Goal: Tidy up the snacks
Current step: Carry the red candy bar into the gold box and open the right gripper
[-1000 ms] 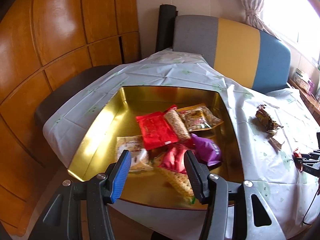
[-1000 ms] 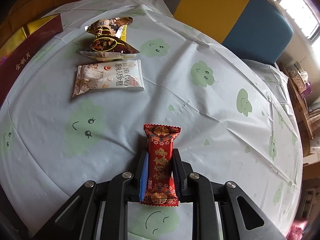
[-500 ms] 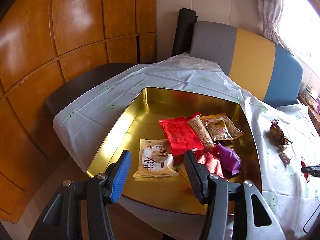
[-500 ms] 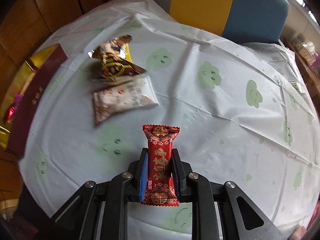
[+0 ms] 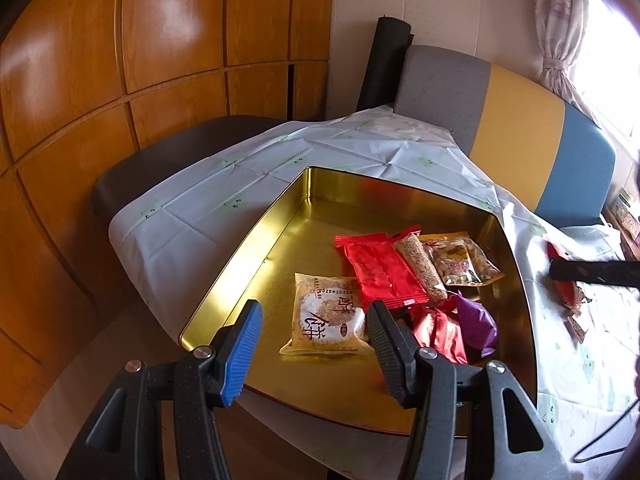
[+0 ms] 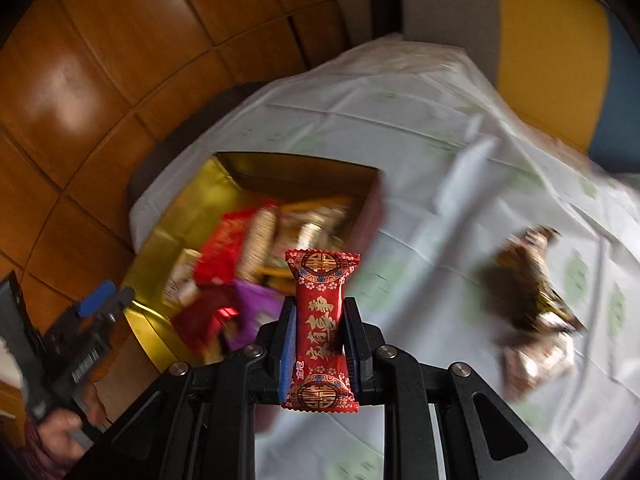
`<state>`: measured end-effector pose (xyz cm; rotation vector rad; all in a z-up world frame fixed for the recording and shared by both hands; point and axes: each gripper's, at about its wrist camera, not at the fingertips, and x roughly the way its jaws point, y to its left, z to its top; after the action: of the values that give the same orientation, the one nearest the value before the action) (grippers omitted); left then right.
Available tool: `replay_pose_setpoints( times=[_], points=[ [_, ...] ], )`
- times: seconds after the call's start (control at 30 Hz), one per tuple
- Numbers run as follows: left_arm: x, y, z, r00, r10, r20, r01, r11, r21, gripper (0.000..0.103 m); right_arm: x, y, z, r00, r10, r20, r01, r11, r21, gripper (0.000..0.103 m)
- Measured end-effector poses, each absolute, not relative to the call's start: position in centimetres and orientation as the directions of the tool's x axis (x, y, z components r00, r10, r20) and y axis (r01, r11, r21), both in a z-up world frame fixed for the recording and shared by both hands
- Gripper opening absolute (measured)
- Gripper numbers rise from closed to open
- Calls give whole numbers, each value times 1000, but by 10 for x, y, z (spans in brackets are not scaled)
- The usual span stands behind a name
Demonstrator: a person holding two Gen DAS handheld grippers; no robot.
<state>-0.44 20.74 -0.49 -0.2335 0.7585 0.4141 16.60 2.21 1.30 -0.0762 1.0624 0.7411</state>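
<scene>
My right gripper (image 6: pixel 320 305) is shut on a red candy pack (image 6: pixel 322 320) with gold characters, which stands upright between the pads, above the tablecloth just right of the gold tin (image 6: pixel 172 220). The view is blurred by motion. My left gripper (image 5: pixel 314 316) is open and hovers over the near edge of the gold tin (image 5: pixel 256 240), with nothing held. Inside the tin lie a yellow biscuit pack (image 5: pixel 326 320), a flat red pack (image 5: pixel 380 272), a sesame bar (image 5: pixel 420 268), a nut pack (image 5: pixel 460 260) and a purple pack (image 5: pixel 476 320). The left gripper (image 6: pixel 104 300) also shows at lower left in the right wrist view, held by a hand (image 6: pixel 52 428).
A brown foil snack (image 6: pixel 532 280) and a pale pack (image 6: pixel 536 360) lie on the white cloud-print tablecloth (image 6: pixel 420 160) to the tin's right. A grey, yellow and blue bench back (image 5: pixel 520 120) stands behind the table. A dark chair (image 5: pixel 180 152) and wood panelling (image 5: pixel 120 60) are on the left.
My right gripper has swung up and to the left with the red candy pack, from open tablecloth to beside the tin. My left gripper shifted a little and rolled, still open.
</scene>
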Motion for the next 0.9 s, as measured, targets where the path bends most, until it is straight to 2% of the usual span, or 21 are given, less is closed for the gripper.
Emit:
replay_pose_setpoints(
  times=[0.17, 0.33, 0.37, 0.4, 0.47, 0.57, 0.9],
  points=[
    [-5, 210, -6, 653, 271, -707, -450, 890, -74, 55, 173, 89, -6, 233, 477, -848, -616, 746, 251, 22],
    [-5, 211, -7, 650, 260, -714, -449, 889, -86, 55, 175, 115, -29, 186, 441, -878, -614, 750, 246, 26],
    [-5, 211, -7, 651, 258, -714, -449, 889, -88, 55, 174, 114, -32, 185, 444, -877, -621, 744, 246, 28],
    [-5, 210, -7, 651, 259, -713, -450, 889, -87, 55, 173, 113, -32, 183, 449, -875, -624, 741, 250, 37],
    [-5, 210, -7, 652, 260, -713, -450, 888, -88, 55, 170, 106, -28, 204, 463, -863, -617, 745, 254, 47],
    [-6, 207, -6, 655, 261, -709, -446, 891, -84, 55, 163, 91, -18, 224, 505, -833, -620, 734, 278, 47],
    [-7, 184, 3, 677, 255, -690, -397, 917, -50, 55, 127, 22, 17, 365, 521, -771, -649, 736, 190, 47]
  ],
)
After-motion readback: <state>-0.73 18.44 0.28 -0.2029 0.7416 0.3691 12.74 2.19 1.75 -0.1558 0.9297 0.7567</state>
